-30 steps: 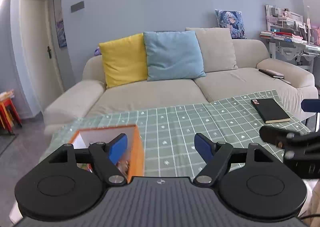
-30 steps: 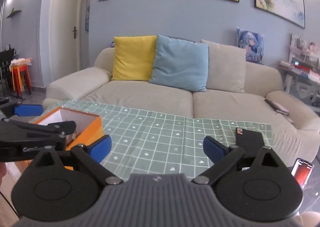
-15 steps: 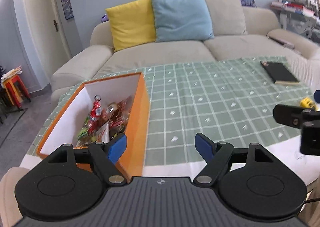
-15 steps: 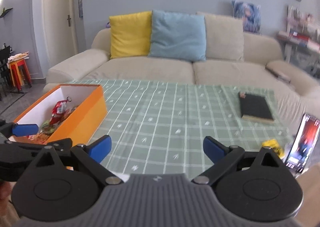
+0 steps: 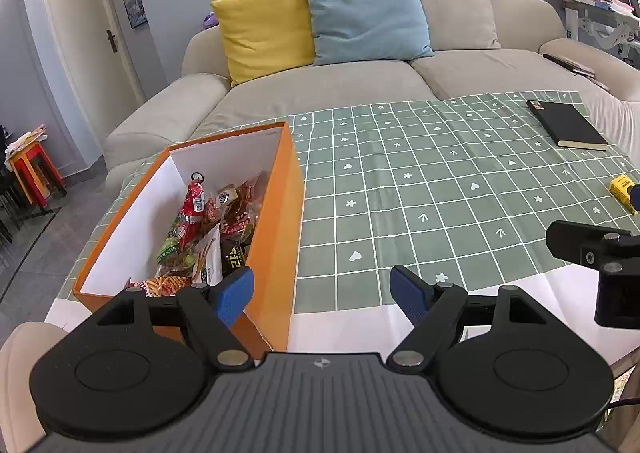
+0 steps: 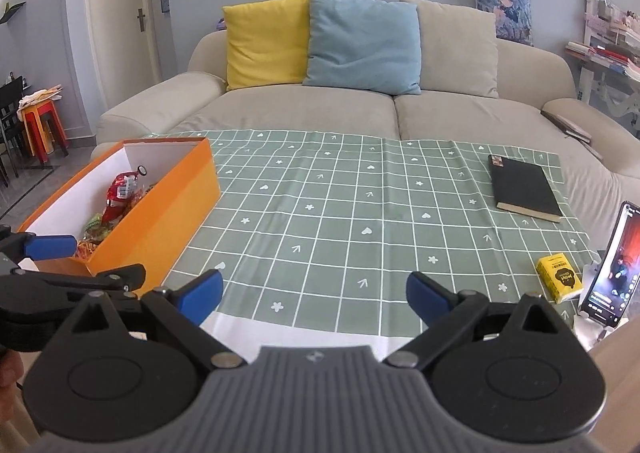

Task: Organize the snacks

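Checked tablecloth (image 6: 360, 213) bears black notebook (image 6: 524, 189), orange box (image 6: 160, 205) (snack-filled); both grippers' jaws apart.

Two matching handheld grippers. The left gripper (image 5: 322, 295) has a ribbed dark grey body with a small cross mark at its front edge. Two round black discs flank it, each with a recessed circle. Black angled arms with triangular cut-outs run forward from silver pivot screws to blue textured fingers (image 5: 234, 295). The right gripper (image 6: 314, 299) looks the same: grey ribbed body, black discs, silver screws, blue fingers (image 6: 426, 299). A sliver of skin shows at the right view's lower left edge.
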`<state>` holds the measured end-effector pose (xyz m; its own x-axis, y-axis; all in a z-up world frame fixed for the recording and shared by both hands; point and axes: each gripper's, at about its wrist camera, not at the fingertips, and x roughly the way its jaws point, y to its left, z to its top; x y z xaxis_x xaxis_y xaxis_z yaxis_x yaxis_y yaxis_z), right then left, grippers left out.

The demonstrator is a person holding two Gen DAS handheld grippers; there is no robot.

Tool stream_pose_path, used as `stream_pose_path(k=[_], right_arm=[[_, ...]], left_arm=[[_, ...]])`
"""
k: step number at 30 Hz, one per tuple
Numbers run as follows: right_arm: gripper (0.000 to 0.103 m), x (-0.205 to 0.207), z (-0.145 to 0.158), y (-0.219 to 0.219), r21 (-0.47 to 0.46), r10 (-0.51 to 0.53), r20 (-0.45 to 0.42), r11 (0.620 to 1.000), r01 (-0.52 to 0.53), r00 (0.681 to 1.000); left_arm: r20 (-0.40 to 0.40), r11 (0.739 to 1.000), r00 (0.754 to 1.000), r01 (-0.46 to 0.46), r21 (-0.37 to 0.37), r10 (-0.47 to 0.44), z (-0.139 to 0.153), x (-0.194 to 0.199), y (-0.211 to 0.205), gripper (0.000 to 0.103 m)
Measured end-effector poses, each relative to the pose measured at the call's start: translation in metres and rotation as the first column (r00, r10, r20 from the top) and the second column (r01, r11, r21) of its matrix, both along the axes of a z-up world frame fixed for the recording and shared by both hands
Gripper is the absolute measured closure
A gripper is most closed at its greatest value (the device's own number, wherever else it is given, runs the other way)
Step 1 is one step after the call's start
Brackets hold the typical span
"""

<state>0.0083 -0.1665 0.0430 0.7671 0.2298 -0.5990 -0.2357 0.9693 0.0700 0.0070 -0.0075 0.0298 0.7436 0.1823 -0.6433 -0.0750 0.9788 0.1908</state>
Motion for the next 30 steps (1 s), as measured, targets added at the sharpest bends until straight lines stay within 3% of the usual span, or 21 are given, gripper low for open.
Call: stream_pose_path(k=[30], right_arm=[[0.008,0.0003,0.0001,-0.002,-0.012,0.003,0.012,1.0,-0.002,1.0]], left_arm=[[0.012,1.0,1.0,0.006,-0.001,-0.006,0.0043,0.0004,-0.0032,0.012]])
